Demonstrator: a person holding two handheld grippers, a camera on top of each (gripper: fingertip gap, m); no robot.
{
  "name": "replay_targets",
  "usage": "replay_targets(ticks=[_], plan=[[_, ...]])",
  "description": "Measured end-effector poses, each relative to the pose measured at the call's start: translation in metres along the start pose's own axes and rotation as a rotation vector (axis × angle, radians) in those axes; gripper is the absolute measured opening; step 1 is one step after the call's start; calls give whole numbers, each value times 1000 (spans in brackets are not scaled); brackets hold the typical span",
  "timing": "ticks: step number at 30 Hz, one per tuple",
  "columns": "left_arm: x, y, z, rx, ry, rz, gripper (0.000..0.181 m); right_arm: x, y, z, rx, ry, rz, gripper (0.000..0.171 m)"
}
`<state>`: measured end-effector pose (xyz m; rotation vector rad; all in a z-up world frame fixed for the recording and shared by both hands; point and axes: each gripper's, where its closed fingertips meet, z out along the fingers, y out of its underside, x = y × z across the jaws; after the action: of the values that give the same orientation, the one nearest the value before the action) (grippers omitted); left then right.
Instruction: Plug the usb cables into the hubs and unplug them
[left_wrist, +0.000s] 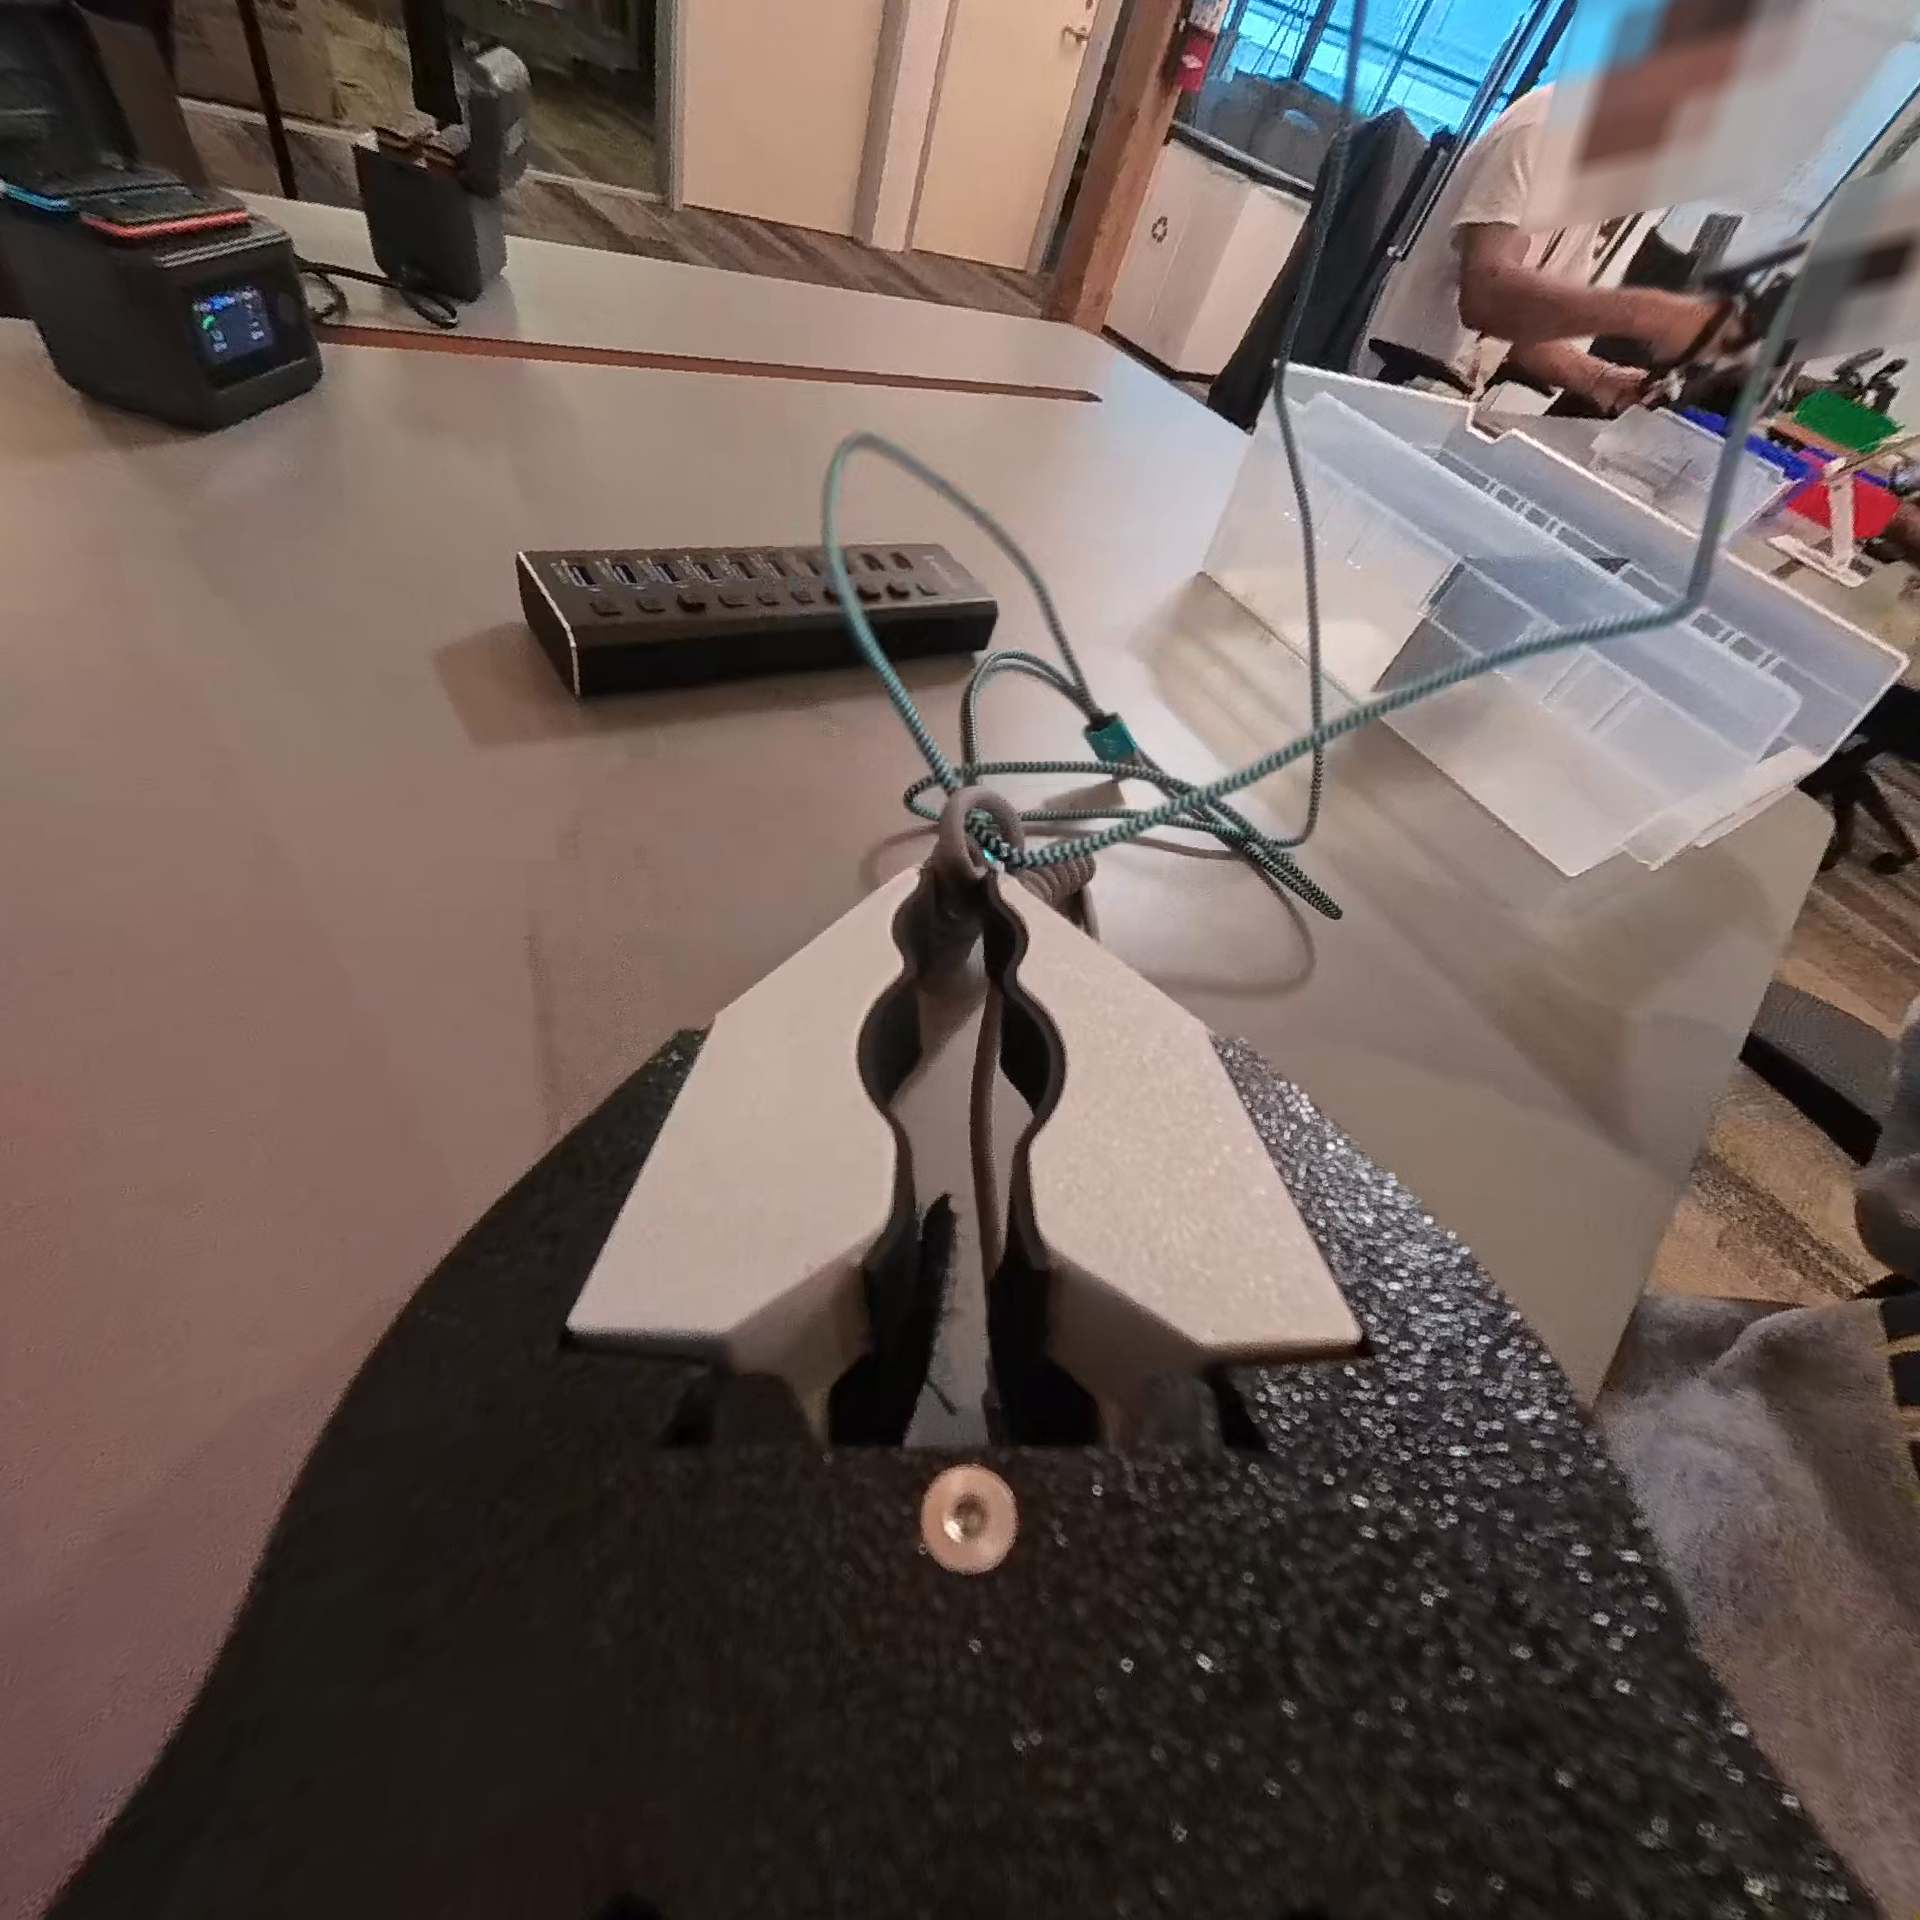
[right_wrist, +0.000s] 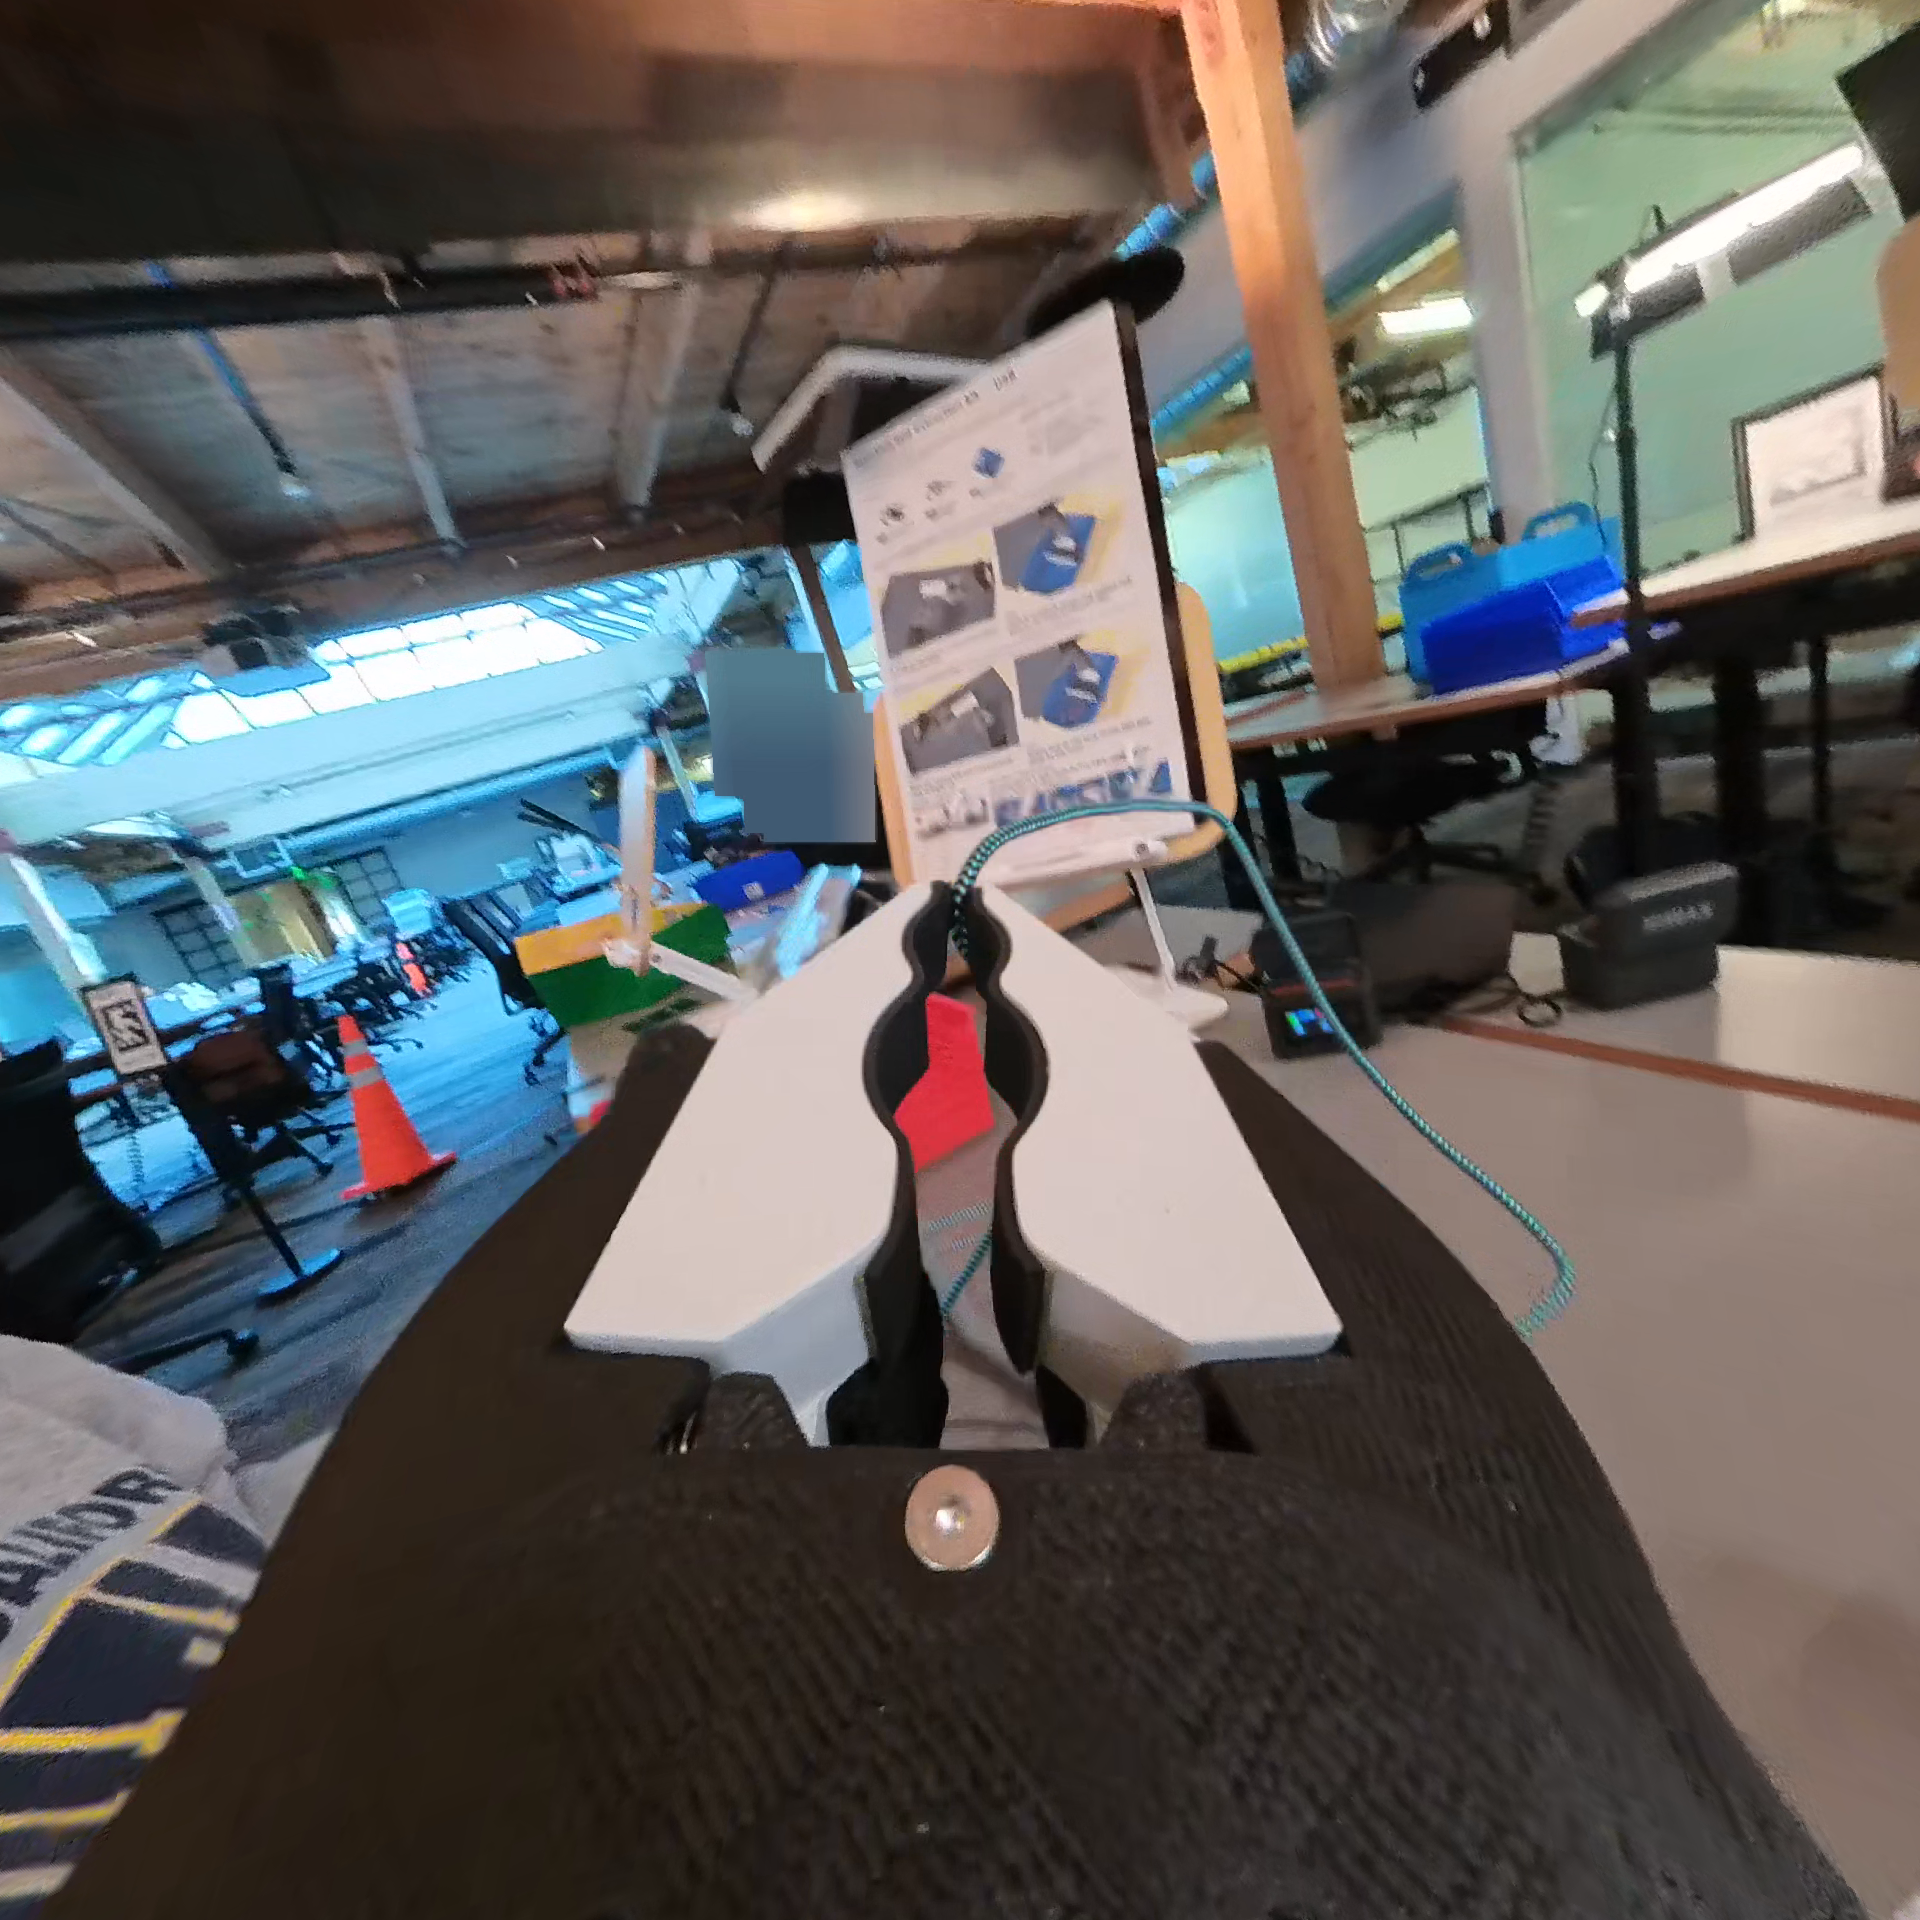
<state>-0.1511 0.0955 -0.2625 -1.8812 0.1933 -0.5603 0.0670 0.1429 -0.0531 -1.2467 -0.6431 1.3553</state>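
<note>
1. The left gripper was seen with its fingers drawn together, clamped on a grey cable at the tips.
2. A teal braided cable was found tangled with the grey cable just beyond those tips, with its teal plug hanging a little farther on, nearer the hub.
3. A black hub was seen lying flat on the grey table, beyond the left gripper and slightly to its left, well apart from the tips; a loop of the teal cable was seen arching over the hub's right end.
4. A clear plastic bin was placed to the right of the hub, at the table's edge.
5. A black power unit with a small lit screen was set far to the left of the hub.
6. The right gripper was seen raised, its fingers pressed together on the teal braided cable, which curved away rightward and down towards the table.
7. An instruction sheet on a stand was visible beyond the right gripper.
</note>
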Motion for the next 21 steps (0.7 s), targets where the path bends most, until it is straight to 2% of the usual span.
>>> replay_targets(ticks=[7,8,10,13,15,16,19,21], plan=[[0,-9,-5,39,-1,33,6,30,43,-7,-292,220,-86,2],[1,-10,-6,46,5,49,6,35,45,-11,-331,274,-126,6],[3,-12,-6,54,6,61,6,43,41,-18,-379,398,-238,25],[7,-14,-7,59,16,63,6,34,23,-16,-365,494,-437,36],[9,-15,-7,61,26,62,6,5,27,2,-345,414,-522,31],[11,-16,-6,61,33,62,6,-16,42,15,-368,310,-526,28],[16,-17,-6,62,55,60,6,-61,123,49,-556,59,-495,31],[20,-18,-6,66,74,54,6,-59,176,60,-685,34,-545,31]])
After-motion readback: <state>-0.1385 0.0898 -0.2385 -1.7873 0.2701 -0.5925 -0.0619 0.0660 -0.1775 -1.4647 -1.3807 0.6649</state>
